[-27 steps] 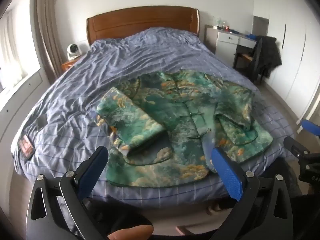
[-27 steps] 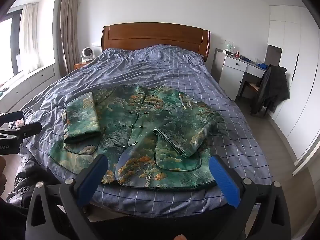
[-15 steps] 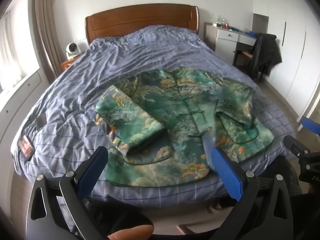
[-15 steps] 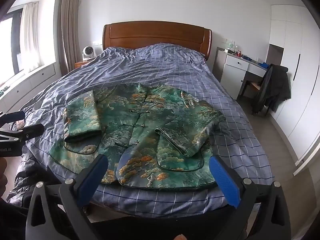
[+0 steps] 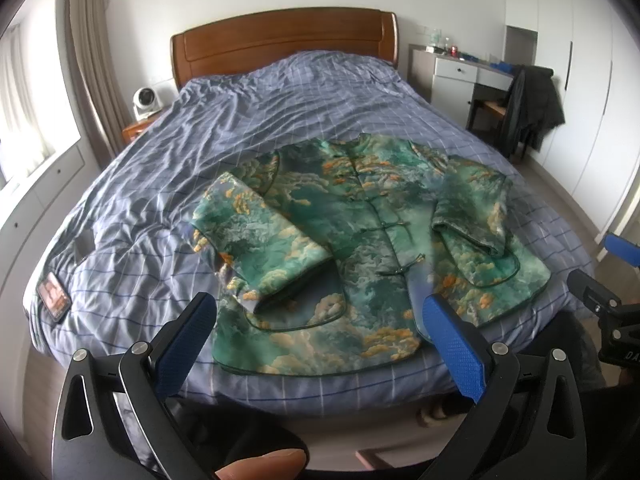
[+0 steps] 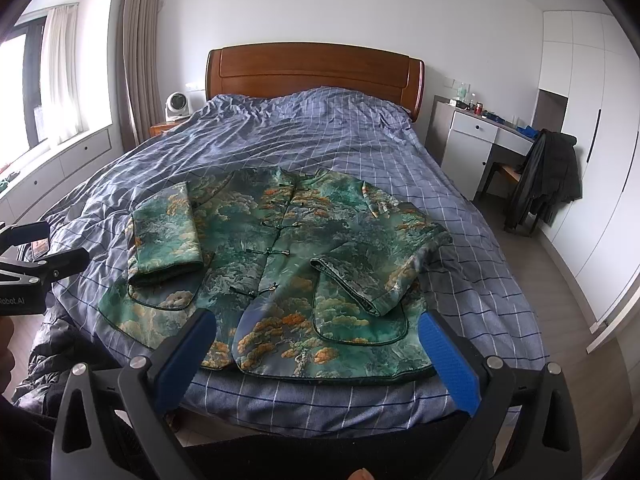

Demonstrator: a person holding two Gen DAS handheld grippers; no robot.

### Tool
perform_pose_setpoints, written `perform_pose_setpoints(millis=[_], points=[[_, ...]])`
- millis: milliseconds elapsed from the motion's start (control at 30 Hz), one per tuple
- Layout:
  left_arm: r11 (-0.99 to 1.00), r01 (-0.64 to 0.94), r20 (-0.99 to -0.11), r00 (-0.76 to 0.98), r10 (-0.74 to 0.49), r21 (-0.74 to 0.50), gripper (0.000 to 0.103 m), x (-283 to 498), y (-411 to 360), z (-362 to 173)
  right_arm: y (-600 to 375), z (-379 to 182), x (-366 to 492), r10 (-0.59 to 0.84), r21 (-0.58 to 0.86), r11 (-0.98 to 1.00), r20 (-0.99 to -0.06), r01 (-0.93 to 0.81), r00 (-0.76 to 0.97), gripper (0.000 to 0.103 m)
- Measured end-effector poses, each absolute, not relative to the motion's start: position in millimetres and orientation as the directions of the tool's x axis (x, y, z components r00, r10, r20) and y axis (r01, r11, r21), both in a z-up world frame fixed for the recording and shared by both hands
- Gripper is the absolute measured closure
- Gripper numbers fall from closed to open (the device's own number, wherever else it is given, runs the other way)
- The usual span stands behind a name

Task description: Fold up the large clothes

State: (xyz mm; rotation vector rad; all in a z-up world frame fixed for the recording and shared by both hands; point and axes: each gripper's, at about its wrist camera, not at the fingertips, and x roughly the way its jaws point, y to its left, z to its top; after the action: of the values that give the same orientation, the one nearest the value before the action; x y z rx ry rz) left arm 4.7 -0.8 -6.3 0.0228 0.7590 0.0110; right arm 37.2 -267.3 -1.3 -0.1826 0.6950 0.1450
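A green patterned jacket [image 5: 360,240] with orange cloud print lies face up on the bed, buttoned, hem toward me. Both sleeves are folded in over the front: the left sleeve [image 5: 260,240] and the right sleeve [image 6: 372,276]. The jacket also shows in the right wrist view [image 6: 288,264]. My left gripper [image 5: 320,344] is open and empty, held off the foot of the bed just short of the hem. My right gripper [image 6: 316,356] is open and empty, also just short of the hem. Each gripper shows at the edge of the other's view.
The bed [image 6: 460,264] has a blue checked duvet and a wooden headboard [image 6: 312,68]. A white desk [image 6: 480,140] and a chair with a dark coat [image 6: 548,180] stand at the right. A small fan [image 6: 176,106] sits on the left nightstand. A dark item [image 5: 54,296] lies at the bed's left corner.
Both grippers have tilted and shifted slightly, so the jacket sits a little higher in both views. The jacket has not moved. Both grippers stay open.
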Motion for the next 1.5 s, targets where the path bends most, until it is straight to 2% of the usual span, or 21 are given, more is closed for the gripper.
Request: perform_pose_setpoints(millis=[1500], points=[[1.0, -0.002, -0.691, 0.722, 0.019, 0.025, 0.0, 10.6, 6.9, -9.2, -263.2, -0.3, 39.7, 0.077, -0.121, 0.972, -0.643, -0.201, 0.762, 0.0]])
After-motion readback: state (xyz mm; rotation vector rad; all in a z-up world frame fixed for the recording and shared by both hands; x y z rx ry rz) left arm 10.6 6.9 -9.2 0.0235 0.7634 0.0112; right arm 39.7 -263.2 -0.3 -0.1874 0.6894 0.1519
